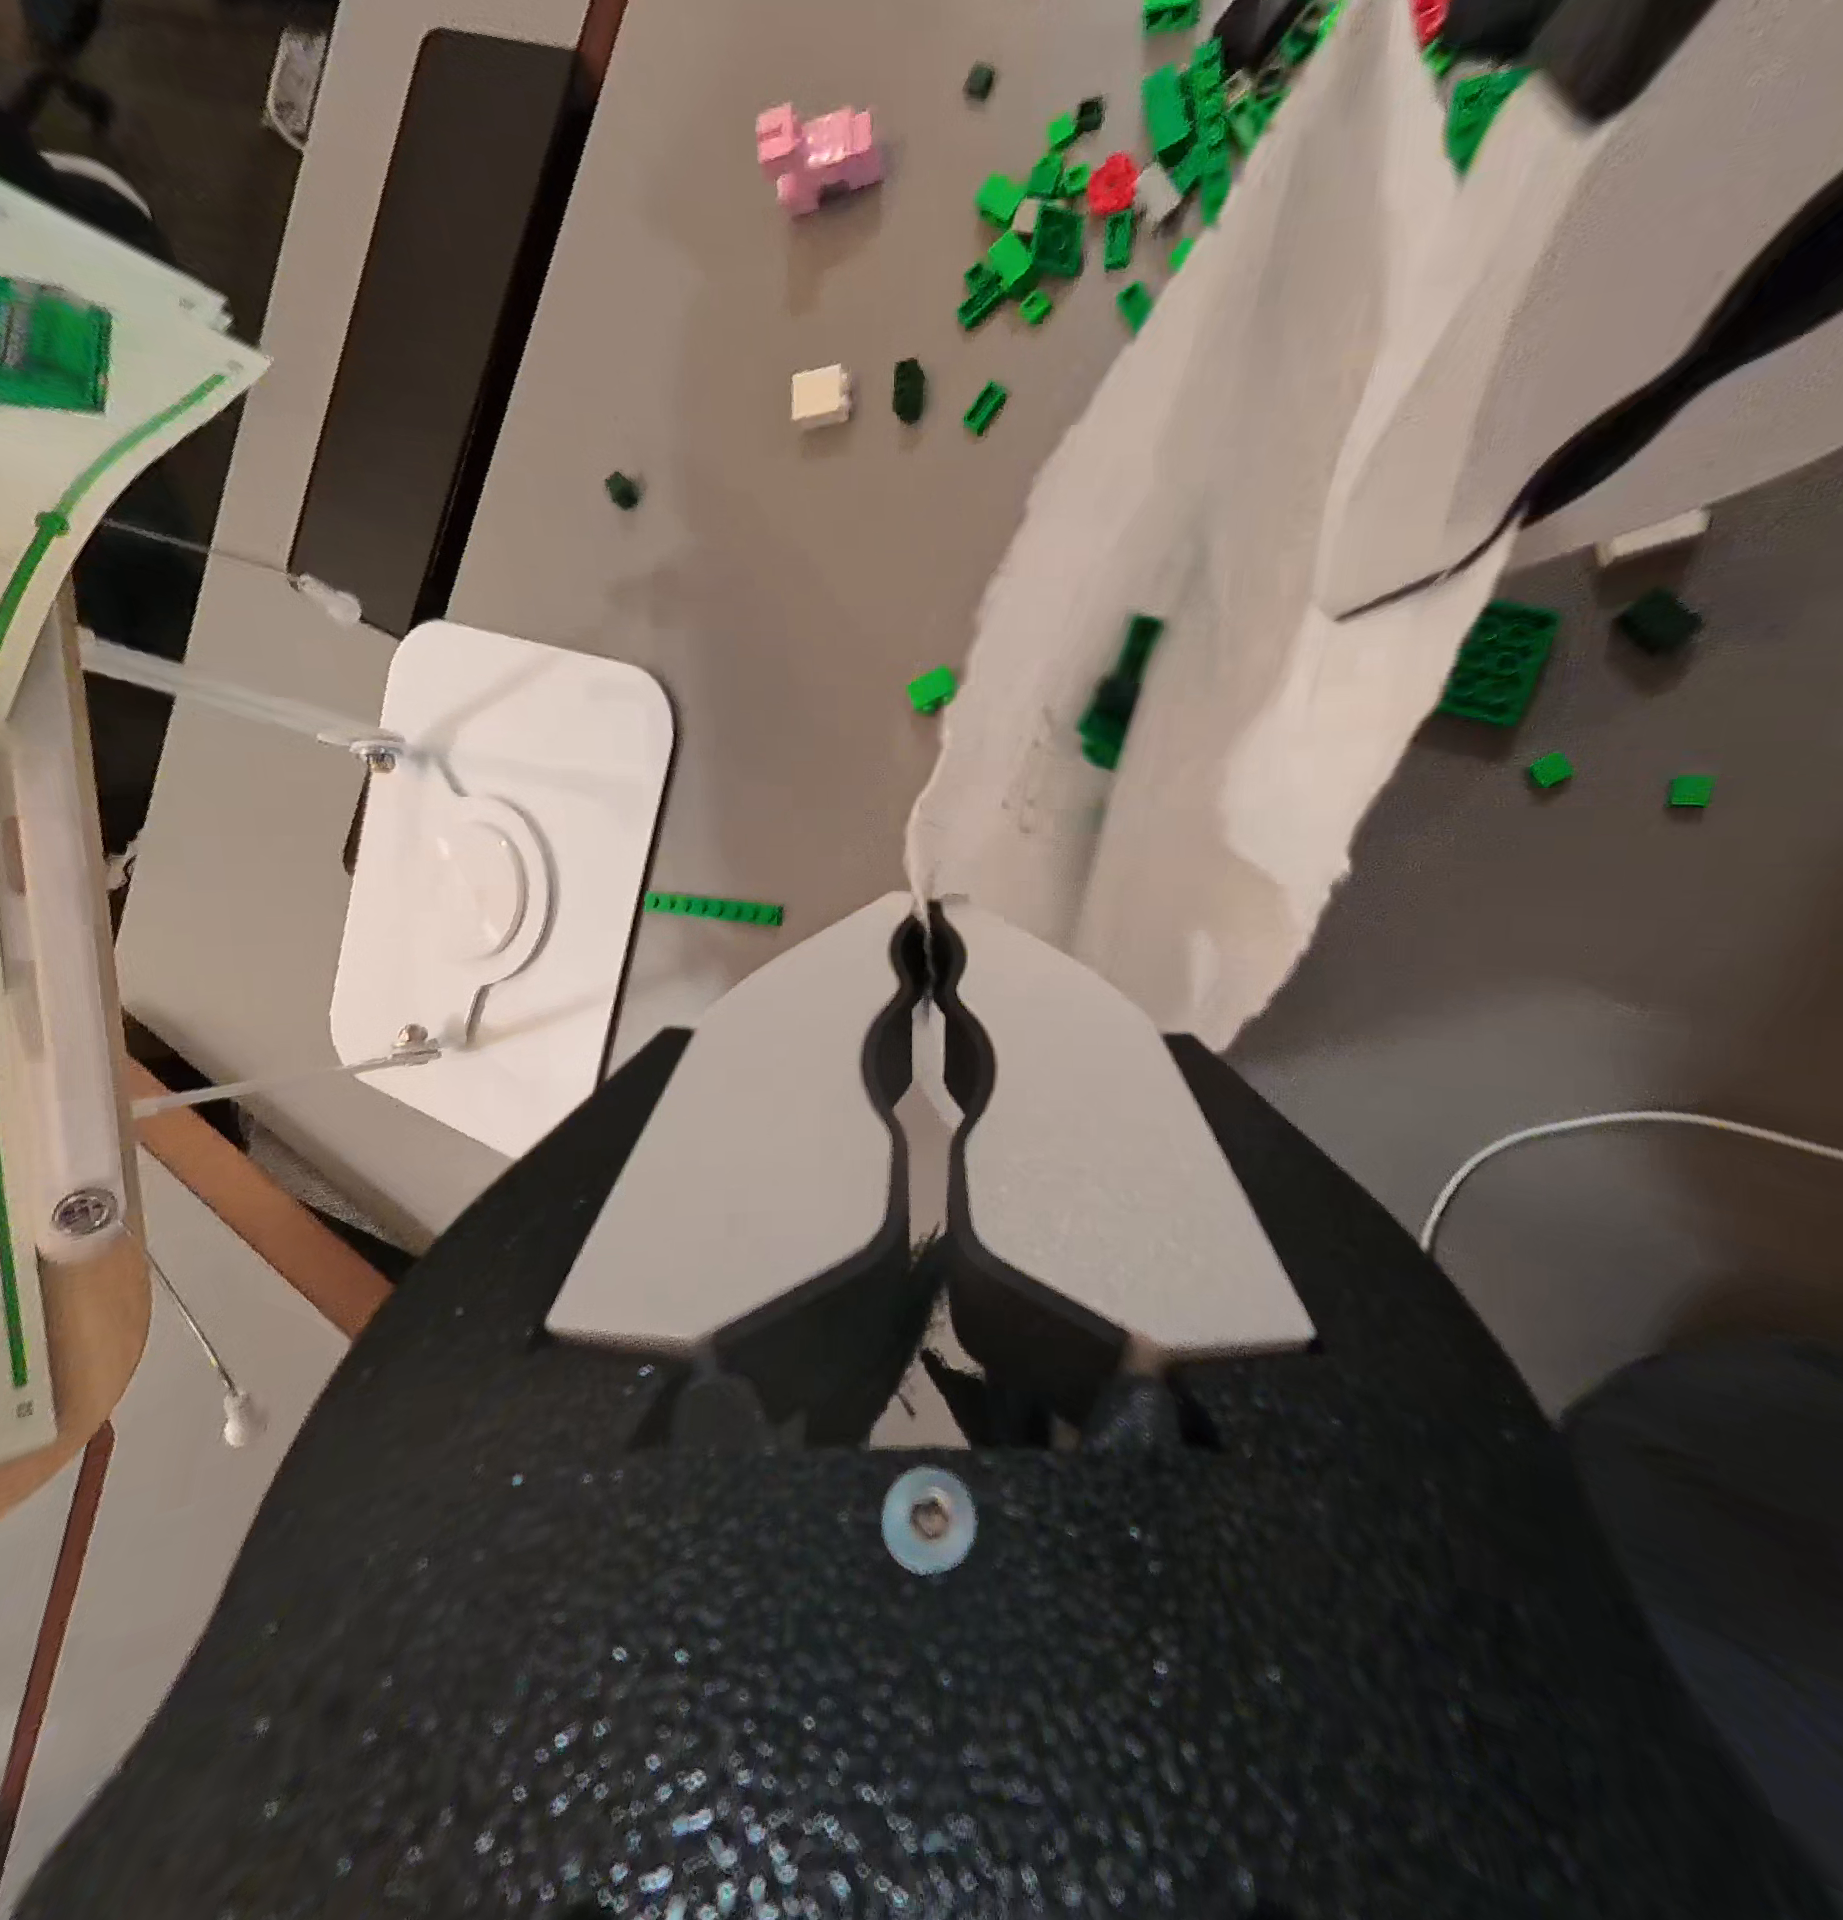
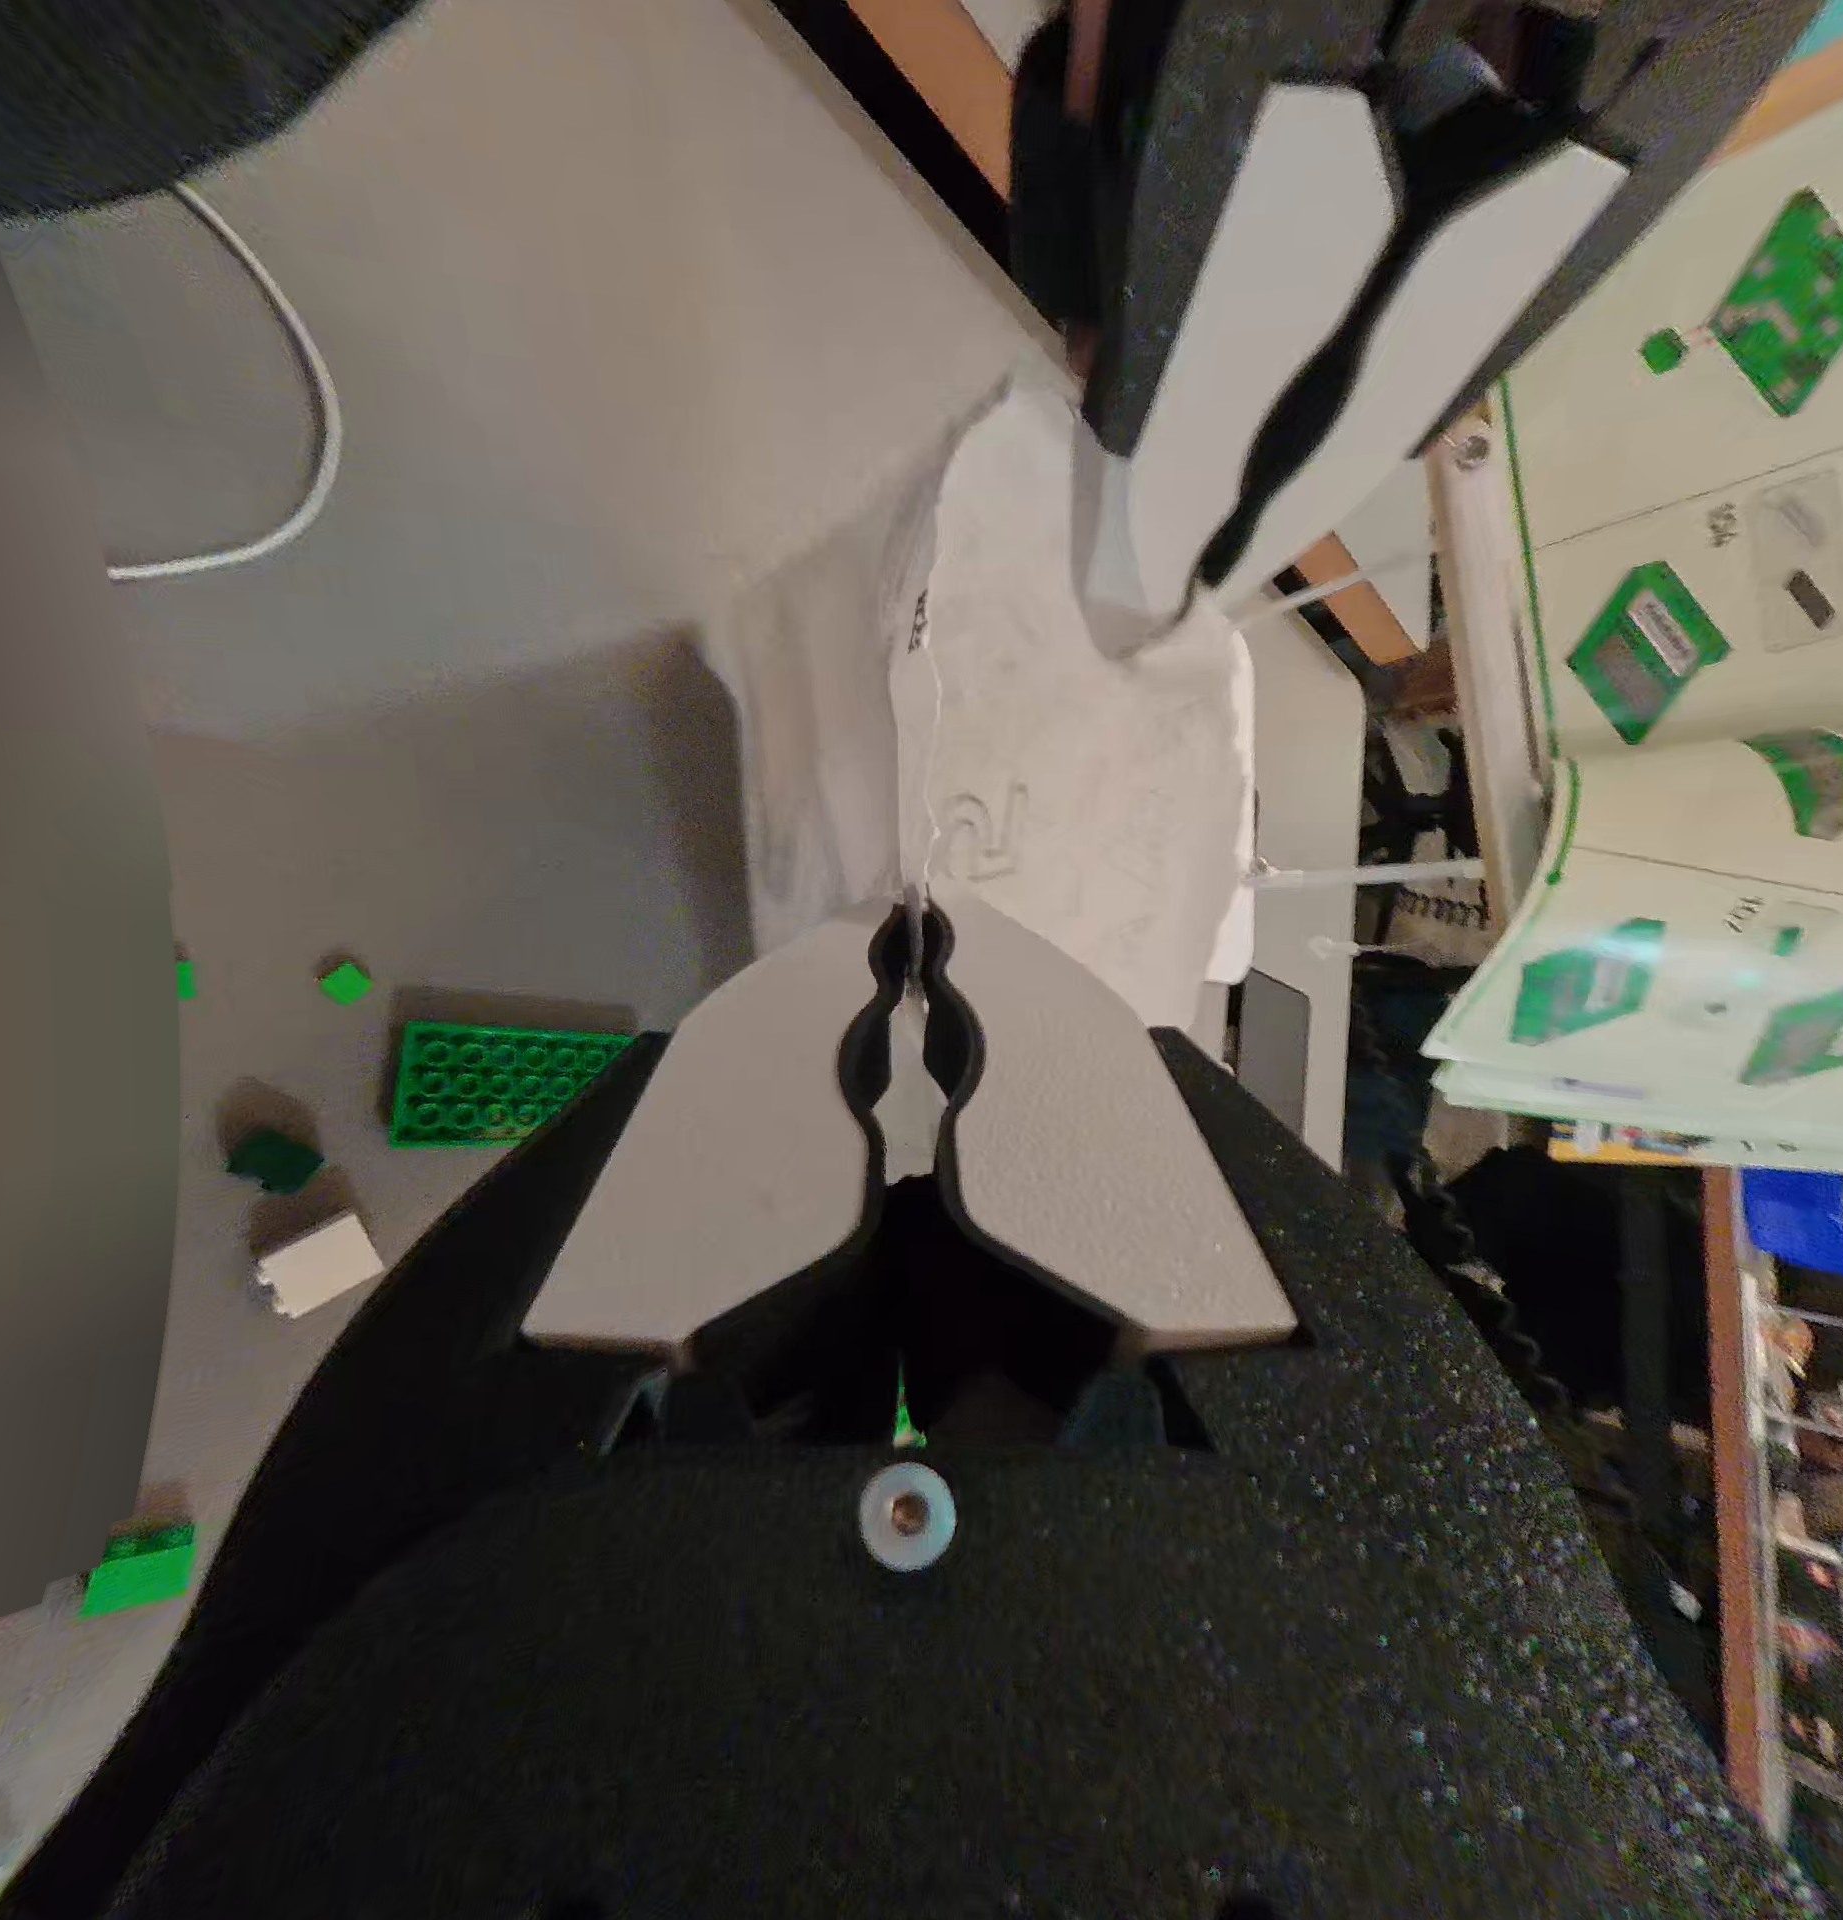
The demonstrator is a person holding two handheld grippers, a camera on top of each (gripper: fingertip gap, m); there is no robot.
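A white paper bag hangs stretched between both grippers above a grey table. My left gripper is shut on one edge of the bag. My right gripper is shut on the opposite edge of the same bag. The left gripper also shows in the right wrist view, at the far end of the bag. A green brick shows against the bag, blurred. Loose green bricks lie in a pile on the table behind the bag.
A pink brick pig, a white brick and a green plate lie on the table. An open instruction booklet stands on a holder with a white base. A white cable curves near the table edge. Spacing between my two grippers at the tips: around 8 cm.
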